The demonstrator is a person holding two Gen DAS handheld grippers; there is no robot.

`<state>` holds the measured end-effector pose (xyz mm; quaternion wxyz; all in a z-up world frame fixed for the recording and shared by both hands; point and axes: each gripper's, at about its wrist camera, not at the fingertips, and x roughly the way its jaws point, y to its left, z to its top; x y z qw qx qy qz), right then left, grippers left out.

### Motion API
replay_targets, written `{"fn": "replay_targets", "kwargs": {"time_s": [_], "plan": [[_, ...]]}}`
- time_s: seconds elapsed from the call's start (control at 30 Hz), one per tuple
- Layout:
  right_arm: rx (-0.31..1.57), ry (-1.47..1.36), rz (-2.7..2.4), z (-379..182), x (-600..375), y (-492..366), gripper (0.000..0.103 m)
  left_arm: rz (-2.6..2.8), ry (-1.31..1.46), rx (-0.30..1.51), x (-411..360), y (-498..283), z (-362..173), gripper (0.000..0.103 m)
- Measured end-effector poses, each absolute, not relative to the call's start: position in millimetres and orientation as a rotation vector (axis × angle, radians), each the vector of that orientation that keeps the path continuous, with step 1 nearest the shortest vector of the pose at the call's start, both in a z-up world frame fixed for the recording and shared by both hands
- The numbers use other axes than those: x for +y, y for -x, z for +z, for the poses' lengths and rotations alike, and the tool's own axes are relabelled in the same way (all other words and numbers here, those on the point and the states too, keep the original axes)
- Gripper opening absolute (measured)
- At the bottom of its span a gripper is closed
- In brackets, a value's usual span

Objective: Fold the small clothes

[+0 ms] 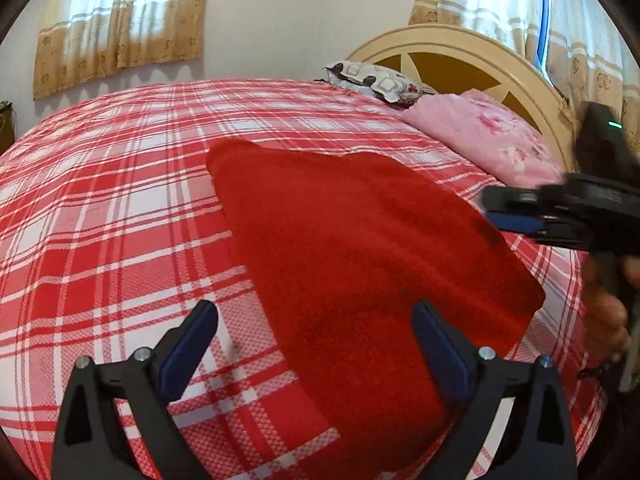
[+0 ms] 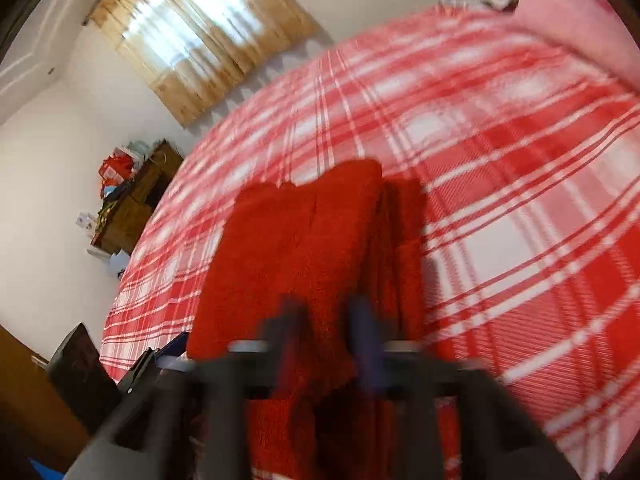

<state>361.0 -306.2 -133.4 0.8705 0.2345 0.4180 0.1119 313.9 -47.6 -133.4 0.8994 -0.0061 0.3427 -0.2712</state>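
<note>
We see a red cloth (image 1: 360, 260) lying on the plaid bedspread (image 1: 100, 220), towards the near edge of the bed, with its far end reaching the middle; from the right wrist it shows a lengthwise fold, one layer over another (image 2: 320, 240). Our left gripper (image 1: 316, 344) hangs just above the cloth's left edge with its fingers spread wide, one blue pad (image 1: 188, 352) over the plaid, the other (image 1: 440, 352) over the cloth, holding nothing. Our right gripper (image 2: 326, 332) is blurred in its own view; its fingers stand close together with cloth between and behind them, and we cannot tell whether they pinch it or merely hover. From the left wrist it comes in (image 1: 516, 216) at the cloth's right edge, fingers narrow and blurred. A pink pillow (image 1: 488, 140) and a patterned pillow (image 1: 372, 80) lie by the headboard (image 1: 460, 40); curtains (image 1: 120, 12) hang behind.
</note>
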Motion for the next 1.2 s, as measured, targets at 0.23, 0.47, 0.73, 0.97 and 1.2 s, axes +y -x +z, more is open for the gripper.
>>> {"fn": "replay_targets", "kwargs": {"time_s": [0.23, 0.47, 0.73, 0.97, 1.2], "plan": [[0.844, -0.486, 0.160, -139.1, -331.4, -337.9, 0.007, -0.552, 0.010, 0.728, -47.2, -314.5, -137.8, 0.103], [0.856, -0.439, 0.104, -140.8, -326.4, -350.4, 0.009, -0.575, -0.056, 0.759, -61.5, -314.4, -141.5, 0.103], [0.696, -0.295, 0.204, -91.9, -288.9, -329.0, 0.037, -0.567, 0.006, 0.750, -49.0, -314.8, -141.3, 0.103], [0.842, -0.177, 0.219, -129.4, -269.3, -348.1, 0.038, -0.545, 0.182, 0.699, -29.3, -327.1, -126.4, 0.103], [0.837, -0.215, 0.264, -138.2, -288.4, -342.8, 0.037, -0.517, 0.081, 0.833, -59.6, -348.2, -145.3, 0.103]]}}
